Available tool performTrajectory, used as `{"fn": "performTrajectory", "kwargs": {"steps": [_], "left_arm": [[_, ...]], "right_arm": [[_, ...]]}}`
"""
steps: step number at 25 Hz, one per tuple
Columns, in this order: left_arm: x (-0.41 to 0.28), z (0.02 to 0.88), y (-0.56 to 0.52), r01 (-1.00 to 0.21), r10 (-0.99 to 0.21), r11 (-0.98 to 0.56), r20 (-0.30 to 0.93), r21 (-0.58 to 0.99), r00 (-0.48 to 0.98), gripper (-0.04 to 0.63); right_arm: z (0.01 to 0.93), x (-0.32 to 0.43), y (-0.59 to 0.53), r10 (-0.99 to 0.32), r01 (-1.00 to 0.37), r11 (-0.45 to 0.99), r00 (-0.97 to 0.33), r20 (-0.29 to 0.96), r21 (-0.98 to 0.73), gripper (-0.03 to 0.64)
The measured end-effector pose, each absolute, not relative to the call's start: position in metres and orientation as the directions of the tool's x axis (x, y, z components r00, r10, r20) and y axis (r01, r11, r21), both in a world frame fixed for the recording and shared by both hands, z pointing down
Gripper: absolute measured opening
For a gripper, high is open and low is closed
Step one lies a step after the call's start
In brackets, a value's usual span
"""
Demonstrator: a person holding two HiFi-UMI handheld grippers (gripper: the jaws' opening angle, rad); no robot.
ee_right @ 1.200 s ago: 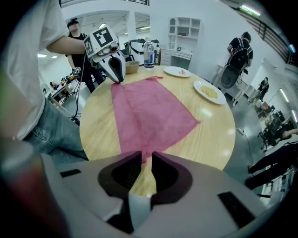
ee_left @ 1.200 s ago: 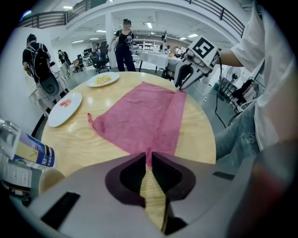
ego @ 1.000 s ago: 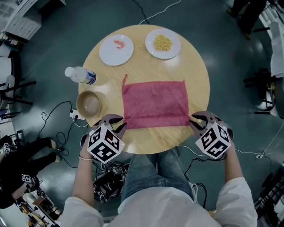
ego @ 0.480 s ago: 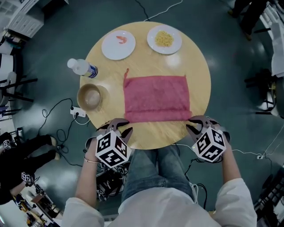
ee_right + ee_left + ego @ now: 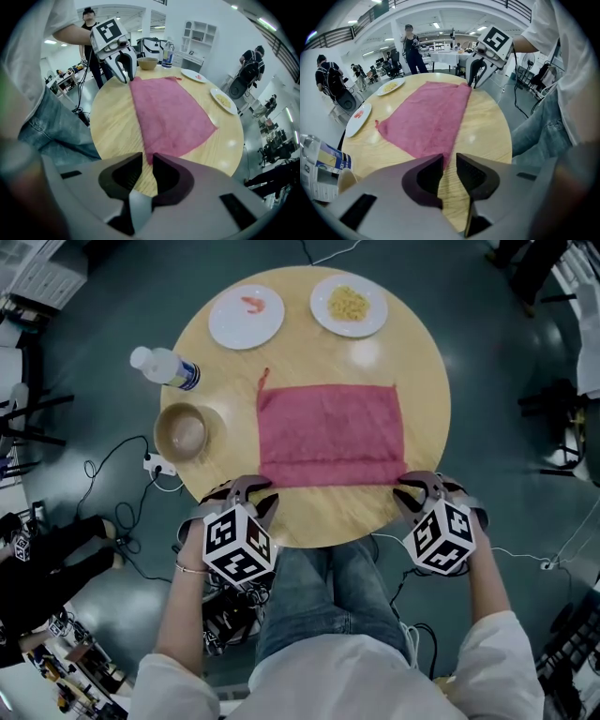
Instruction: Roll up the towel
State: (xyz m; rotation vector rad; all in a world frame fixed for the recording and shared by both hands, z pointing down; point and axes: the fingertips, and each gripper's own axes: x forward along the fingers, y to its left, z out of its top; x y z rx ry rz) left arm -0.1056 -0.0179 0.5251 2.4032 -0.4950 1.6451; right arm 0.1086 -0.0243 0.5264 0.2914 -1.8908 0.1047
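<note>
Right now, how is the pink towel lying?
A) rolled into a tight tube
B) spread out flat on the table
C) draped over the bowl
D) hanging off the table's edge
B: the towel lies spread out flat on the table, unrolled, beside and clear of the bowl.

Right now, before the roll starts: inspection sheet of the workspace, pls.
Surface: round wooden table, bare wood along the near edge.
Job's things: red towel lies flat, not yet rolled.
Clutter: plate with a pink morsel, plate with yellow food, water bottle and tan bowl, all apart from the towel.
Grippers: left gripper and right gripper each have jaws narrowly apart at a near towel corner.
Cables: power strip and cable tangle on the floor at the left.
Surroundings: open office, person standing beyond the table.
</note>
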Motion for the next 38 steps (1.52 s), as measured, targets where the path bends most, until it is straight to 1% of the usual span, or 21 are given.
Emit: {"fn": "performTrajectory", "kwargs": {"steps": [7, 12, 17, 20, 23, 32, 38], "left_arm": [[-0.106, 0.532, -0.023, -0.357, -0.166, -0.933, 0.935, -0.046, 0.312, 0.089], [-0.106, 0.531, -0.028, -0.342, -0.183, -0.937, 0.937, -0.074, 0.297, 0.054], [-0.106, 0.533, -0.029, -0.337, -0.207, -0.936, 0.935, -0.104, 0.288, 0.041], [-0.106, 0.532, -0.030, -0.352, -0.206, -0.931, 0.935, -0.096, 0.290, 0.034], [-0.106, 0.532, -0.026, -0.357, -0.176, -0.932, 0.940, -0.063, 0.294, 0.017], [-0.107, 0.530, 0.019, -0.342, -0.044, -0.937, 0.949, 0.068, 0.311, 0.015], [-0.115, 0.518, 0.018, -0.375, -0.010, -0.920, 0.946, 0.119, 0.325, 0.015]], "right_arm": [[0.534, 0.108, -0.027, -0.145, -0.238, 0.968, -0.289, 0.946, 0.075, 0.074], [0.534, 0.108, -0.031, -0.161, -0.246, 0.965, -0.284, 0.945, 0.091, 0.048], [0.535, 0.108, -0.033, -0.171, -0.263, 0.960, -0.279, 0.945, 0.096, 0.033], [0.535, 0.108, -0.033, -0.172, -0.264, 0.960, -0.279, 0.945, 0.097, 0.028], [0.535, 0.107, -0.030, -0.169, -0.261, 0.961, -0.275, 0.947, 0.095, 0.020], [0.531, 0.111, 0.004, -0.096, -0.260, 0.965, -0.287, 0.953, 0.019, 0.017], [0.517, 0.114, 0.007, -0.073, -0.282, 0.959, -0.310, 0.948, -0.019, 0.017]]}}
